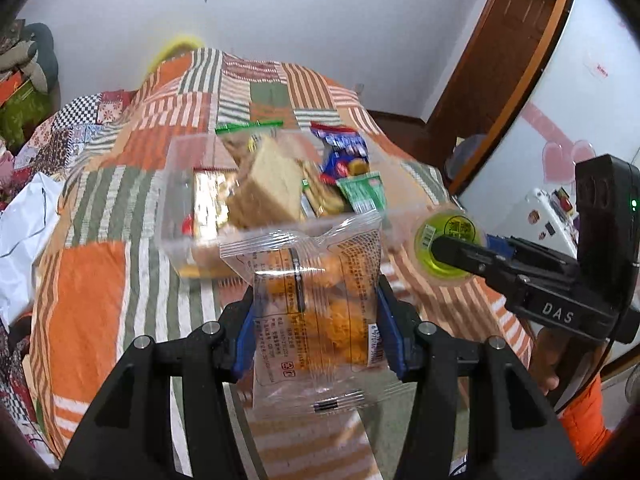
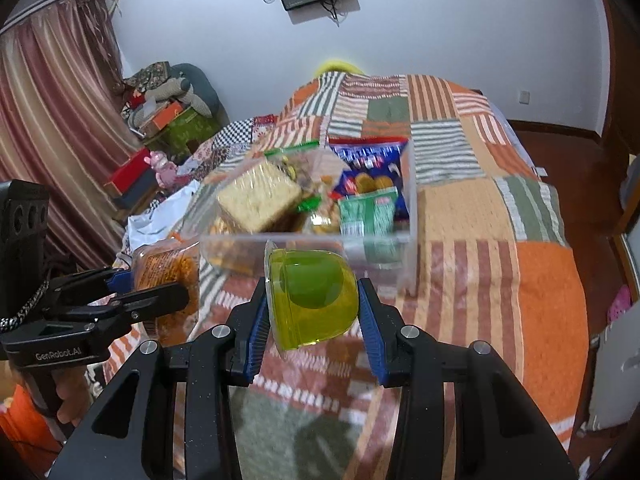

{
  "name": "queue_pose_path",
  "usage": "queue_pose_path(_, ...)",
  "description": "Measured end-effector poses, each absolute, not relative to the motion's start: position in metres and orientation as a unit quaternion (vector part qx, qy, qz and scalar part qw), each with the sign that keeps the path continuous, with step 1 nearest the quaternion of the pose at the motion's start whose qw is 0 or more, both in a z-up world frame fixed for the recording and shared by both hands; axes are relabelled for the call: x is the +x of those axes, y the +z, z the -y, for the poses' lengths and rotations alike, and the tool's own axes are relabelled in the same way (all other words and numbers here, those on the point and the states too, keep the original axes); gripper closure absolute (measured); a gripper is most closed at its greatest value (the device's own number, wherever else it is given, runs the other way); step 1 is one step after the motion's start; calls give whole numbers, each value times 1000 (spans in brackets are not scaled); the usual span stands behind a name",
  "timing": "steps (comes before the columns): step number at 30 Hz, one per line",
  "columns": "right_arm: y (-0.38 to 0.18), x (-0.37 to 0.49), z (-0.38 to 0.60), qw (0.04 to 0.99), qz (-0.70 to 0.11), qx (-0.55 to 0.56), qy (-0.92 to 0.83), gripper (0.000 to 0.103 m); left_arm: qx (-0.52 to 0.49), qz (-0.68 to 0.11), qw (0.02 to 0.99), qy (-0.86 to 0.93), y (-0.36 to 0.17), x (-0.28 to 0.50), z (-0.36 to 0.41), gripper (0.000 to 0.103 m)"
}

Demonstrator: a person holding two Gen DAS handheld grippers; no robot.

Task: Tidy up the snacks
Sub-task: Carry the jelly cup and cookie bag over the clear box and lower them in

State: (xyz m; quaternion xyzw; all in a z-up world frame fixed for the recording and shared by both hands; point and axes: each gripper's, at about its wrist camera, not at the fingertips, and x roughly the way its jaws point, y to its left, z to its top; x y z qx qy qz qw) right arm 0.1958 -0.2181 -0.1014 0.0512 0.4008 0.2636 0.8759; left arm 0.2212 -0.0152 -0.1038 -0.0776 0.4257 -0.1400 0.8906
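Note:
My left gripper is shut on a clear packet of orange snacks, held up just in front of a clear plastic box on the patchwork bedspread. My right gripper is shut on a green jelly cup, also raised before the clear plastic box. The box holds several snacks: a tan wafer pack, a blue cookie bag and a green packet. Each gripper shows in the other's view: the right gripper at right with the jelly cup, the left gripper at left with the orange packet.
The patchwork bedspread covers the bed. White plastic bags lie at its left edge. Boxes and cushions are piled by the curtain. A wooden door and a white cabinet stand on the right.

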Motion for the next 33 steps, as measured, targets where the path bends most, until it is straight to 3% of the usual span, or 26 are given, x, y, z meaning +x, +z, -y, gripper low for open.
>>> queue_pose_path(21, -101, 253, 179, 871, -396, 70, 282, 65, -95, -378, 912, -126, -70, 286, -24, 51)
queue_pose_path(33, -112, 273, 163, 870, -409, 56, 271, 65, -73, -379, 918, -86, -84, 320, -47, 51)
